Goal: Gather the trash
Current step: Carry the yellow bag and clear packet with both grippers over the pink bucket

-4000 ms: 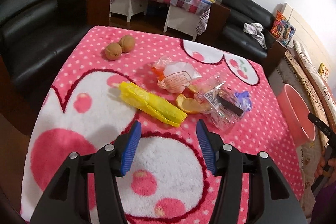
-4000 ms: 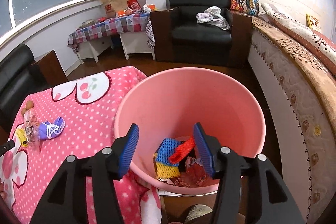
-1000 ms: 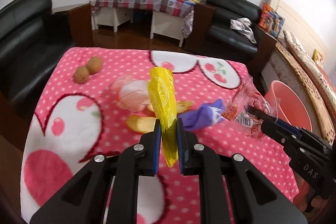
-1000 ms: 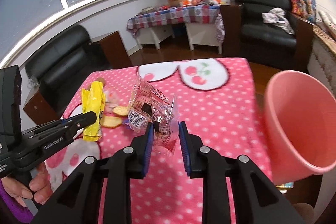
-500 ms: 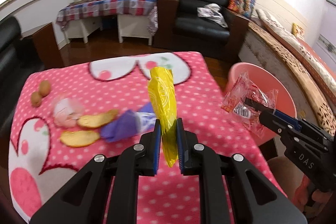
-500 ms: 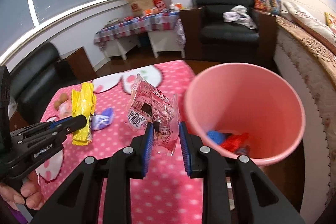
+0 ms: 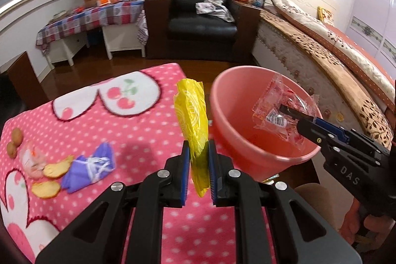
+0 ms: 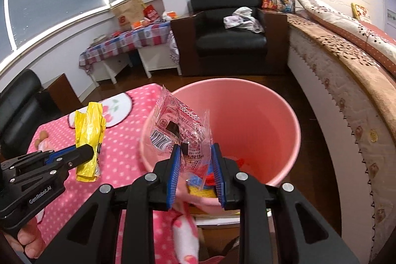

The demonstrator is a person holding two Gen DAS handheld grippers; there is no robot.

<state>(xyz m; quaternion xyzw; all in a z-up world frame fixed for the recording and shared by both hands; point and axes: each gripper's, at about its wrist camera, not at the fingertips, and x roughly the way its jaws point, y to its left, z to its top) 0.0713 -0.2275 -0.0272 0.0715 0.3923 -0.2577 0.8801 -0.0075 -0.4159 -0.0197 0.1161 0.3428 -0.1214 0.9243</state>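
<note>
My left gripper is shut on a yellow plastic bag and holds it upright above the pink blanket, just left of the pink bucket. The bag also shows in the right wrist view. My right gripper holds a clear red-printed wrapper over the bucket, its jaws slightly parted around it. The wrapper also shows in the left wrist view. Coloured trash lies in the bucket's bottom.
On the pink dotted blanket lie a purple wrapper, orange peel pieces, a crumpled clear bag and two walnuts. A black armchair and a bed stand behind the bucket.
Both grippers have swung right toward the bucket with their loads. The wrapper now hangs over the bucket's opening, and my right jaws have widened a little around it.
</note>
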